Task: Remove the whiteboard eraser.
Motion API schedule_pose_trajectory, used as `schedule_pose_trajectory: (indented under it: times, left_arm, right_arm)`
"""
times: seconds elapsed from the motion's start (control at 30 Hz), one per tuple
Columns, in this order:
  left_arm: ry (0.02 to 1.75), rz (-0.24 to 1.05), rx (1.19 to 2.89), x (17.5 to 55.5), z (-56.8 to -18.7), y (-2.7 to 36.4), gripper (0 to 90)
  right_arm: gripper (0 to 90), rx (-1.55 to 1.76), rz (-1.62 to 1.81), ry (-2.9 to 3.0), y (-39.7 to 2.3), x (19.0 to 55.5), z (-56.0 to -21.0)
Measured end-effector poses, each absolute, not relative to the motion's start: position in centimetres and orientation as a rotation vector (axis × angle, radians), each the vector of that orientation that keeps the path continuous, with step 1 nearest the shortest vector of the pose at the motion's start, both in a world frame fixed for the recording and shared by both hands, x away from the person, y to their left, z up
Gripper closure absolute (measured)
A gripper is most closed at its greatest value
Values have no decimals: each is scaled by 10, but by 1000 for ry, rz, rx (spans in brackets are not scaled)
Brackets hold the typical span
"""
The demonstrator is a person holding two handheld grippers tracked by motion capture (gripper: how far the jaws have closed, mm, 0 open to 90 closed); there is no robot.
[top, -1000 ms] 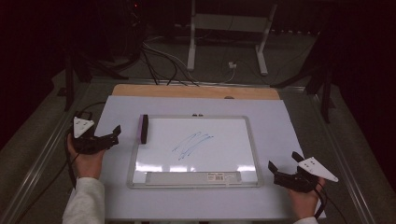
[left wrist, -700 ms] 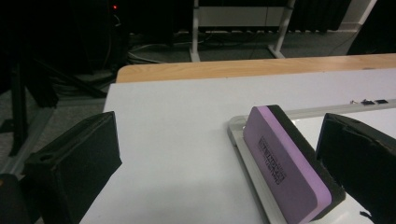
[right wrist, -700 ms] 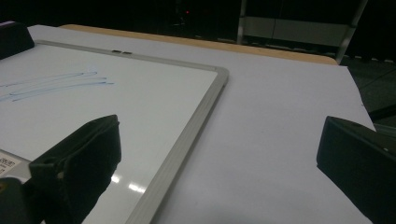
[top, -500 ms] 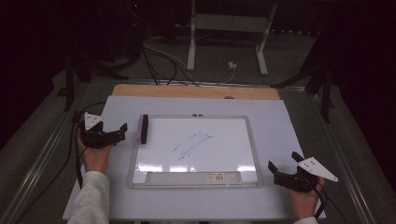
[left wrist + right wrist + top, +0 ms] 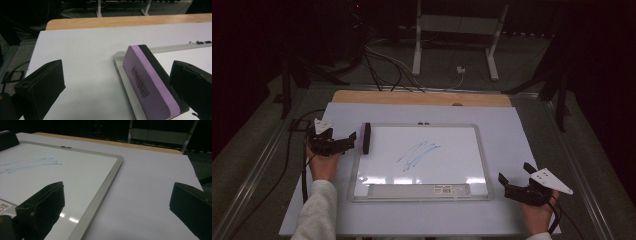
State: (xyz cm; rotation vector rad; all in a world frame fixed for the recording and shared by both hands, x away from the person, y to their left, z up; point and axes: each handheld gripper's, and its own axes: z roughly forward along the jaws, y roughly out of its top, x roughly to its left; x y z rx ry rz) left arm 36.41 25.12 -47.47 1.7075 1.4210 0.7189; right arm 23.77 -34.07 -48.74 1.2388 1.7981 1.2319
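Observation:
A white whiteboard (image 5: 452, 165) with a grey frame lies flat on the table, with a blue scribble (image 5: 417, 154) near its middle. A purple and black eraser (image 5: 366, 138) rests along the board's left edge. My left gripper (image 5: 350, 140) is open just left of the eraser, jaws pointing at it. In the left gripper view the eraser (image 5: 147, 87) lies between the open jaws, nearer the right one and apart from both. My right gripper (image 5: 514, 175) stands open and empty off the board's near right corner. The right gripper view looks across the frame (image 5: 100, 195) to the scribble (image 5: 32, 162).
A white sheet (image 5: 522, 135) covers the table, with a wooden strip (image 5: 422, 98) along the far edge. The board's near edge carries a labelled strip (image 5: 422, 189). Cables (image 5: 382, 65) and a metal stand (image 5: 457, 30) are on the floor beyond. A black cable (image 5: 304, 165) trails from the left gripper.
My left gripper has moved forward and to the right, up to the eraser at the board's left edge. The right gripper has stayed in place.

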Motion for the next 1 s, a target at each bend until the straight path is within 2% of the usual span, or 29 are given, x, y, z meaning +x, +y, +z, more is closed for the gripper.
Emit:
schedule_pose_trajectory:
  times: [0.4,0.47,0.5,0.57,0.7,0.8,1.0]
  left_arm:
    - [1435,612,1762,374,-486,236,21]
    - [1463,609,1776,375,-488,234,60]
    - [1469,601,1789,375,-489,234,115]
    - [1460,560,1787,375,-490,235,143]
    - [1426,502,1796,374,-489,233,285]
    - [1423,448,1784,375,-490,230,321]
    - [1407,389,1780,379,-495,219,330]
  right_arm:
    - [2,1237,1228,1805,-340,238,-488]
    - [2,1235,1227,1804,-340,238,-488]
    - [2,1234,1227,1805,-340,238,-488]
    - [3,1235,1227,1805,-340,238,-488]
    - [3,1237,1226,1807,-340,238,-488]
    - [3,1229,1226,1812,-339,238,-488]
    - [3,1228,1228,1810,-339,238,-488]
